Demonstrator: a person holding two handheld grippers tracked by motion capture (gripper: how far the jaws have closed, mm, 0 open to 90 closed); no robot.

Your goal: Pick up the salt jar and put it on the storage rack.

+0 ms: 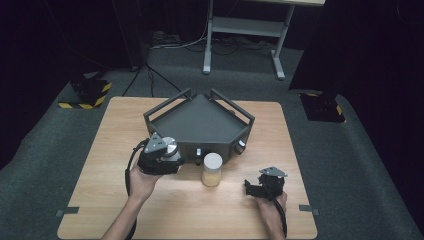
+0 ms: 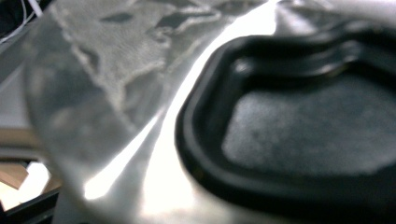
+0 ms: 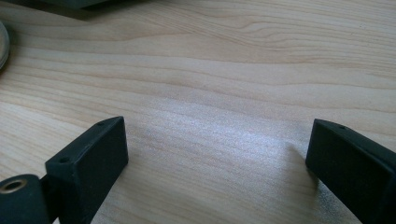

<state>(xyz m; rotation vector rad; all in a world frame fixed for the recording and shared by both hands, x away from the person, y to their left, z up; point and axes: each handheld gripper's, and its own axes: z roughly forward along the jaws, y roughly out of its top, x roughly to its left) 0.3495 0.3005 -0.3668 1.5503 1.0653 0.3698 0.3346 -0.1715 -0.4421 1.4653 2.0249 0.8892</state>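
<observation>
My left gripper [image 1: 169, 156] hovers just in front of the dark tray's [image 1: 165, 108] front left corner, shut on a shiny round metal thing [image 1: 170, 148]. In the left gripper view this metal thing [image 2: 140, 140] is very close and blurred, with a black rubbery ring [image 2: 196, 154] set in it; my jaws are hidden there. A jar [image 1: 211, 170] with a white lid and pale yellow contents stands on the table in front of the tray. My right gripper [image 1: 251, 187] rests low at the front right, open, with bare wood between its fingers [image 3: 93, 154].
The wooden table [image 1: 125, 200] stands on grey carpet. The angular dark tray has raised rails and small knobs on its front wall. A round rim [image 3: 2, 42] sits at the left edge of the right gripper view. A metal table frame [image 1: 245, 30] stands behind.
</observation>
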